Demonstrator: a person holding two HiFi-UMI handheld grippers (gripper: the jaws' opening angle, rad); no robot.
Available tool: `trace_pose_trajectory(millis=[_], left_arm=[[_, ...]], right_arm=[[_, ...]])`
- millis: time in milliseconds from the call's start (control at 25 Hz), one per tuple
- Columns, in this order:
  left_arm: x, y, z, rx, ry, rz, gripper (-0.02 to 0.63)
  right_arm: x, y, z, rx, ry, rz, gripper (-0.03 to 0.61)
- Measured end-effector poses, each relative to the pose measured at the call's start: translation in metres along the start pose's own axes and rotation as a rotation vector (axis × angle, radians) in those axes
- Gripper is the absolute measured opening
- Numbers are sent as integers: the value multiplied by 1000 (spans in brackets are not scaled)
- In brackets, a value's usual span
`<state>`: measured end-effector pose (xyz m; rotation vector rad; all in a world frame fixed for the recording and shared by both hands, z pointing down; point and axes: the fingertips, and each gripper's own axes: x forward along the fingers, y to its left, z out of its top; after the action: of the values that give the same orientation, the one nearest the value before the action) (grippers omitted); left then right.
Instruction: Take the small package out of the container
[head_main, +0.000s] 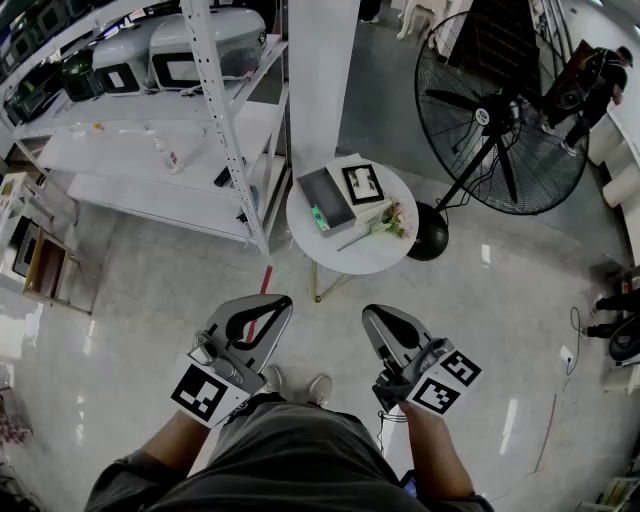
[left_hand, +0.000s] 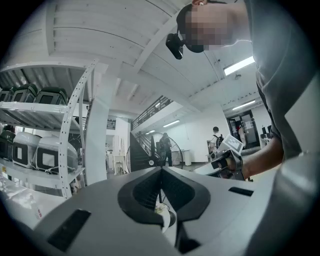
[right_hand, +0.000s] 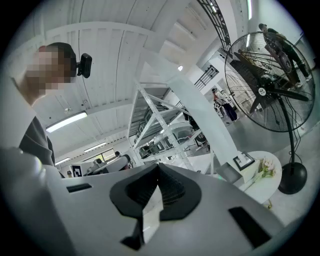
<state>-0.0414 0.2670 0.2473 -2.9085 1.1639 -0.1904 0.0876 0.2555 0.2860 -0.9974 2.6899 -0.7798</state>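
A small round white table (head_main: 365, 252) stands ahead of me on the floor. On it lies an open grey container (head_main: 326, 196), with a small green package (head_main: 318, 217) at its near corner; whether the package lies inside or against it I cannot tell. Both grippers hang low near my knees, well short of the table. My left gripper (head_main: 274, 304) is shut and holds nothing, its jaws meeting tip to tip (left_hand: 161, 170). My right gripper (head_main: 374, 316) is shut too and empty (right_hand: 159, 168). The right gripper view shows the table (right_hand: 265, 184) and the container (right_hand: 231, 173) at lower right.
A framed picture (head_main: 362, 183) and a flower sprig (head_main: 390, 220) share the table. A big black floor fan (head_main: 500, 110) stands to its right, a white pillar (head_main: 322, 80) behind it, and a white shelf rack (head_main: 170, 140) to its left. A person (head_main: 590, 80) stands at far right.
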Motion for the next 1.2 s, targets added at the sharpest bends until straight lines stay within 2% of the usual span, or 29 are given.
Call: trace_pose_trajectory(millis=[720, 1200], left_arm=[[16, -49, -2, 17, 10, 23, 15], [41, -34, -3, 8, 3, 33, 15]], right_arm=[[-49, -23, -1, 46, -2, 6, 21], [-46, -52, 4, 69, 12, -12, 21]])
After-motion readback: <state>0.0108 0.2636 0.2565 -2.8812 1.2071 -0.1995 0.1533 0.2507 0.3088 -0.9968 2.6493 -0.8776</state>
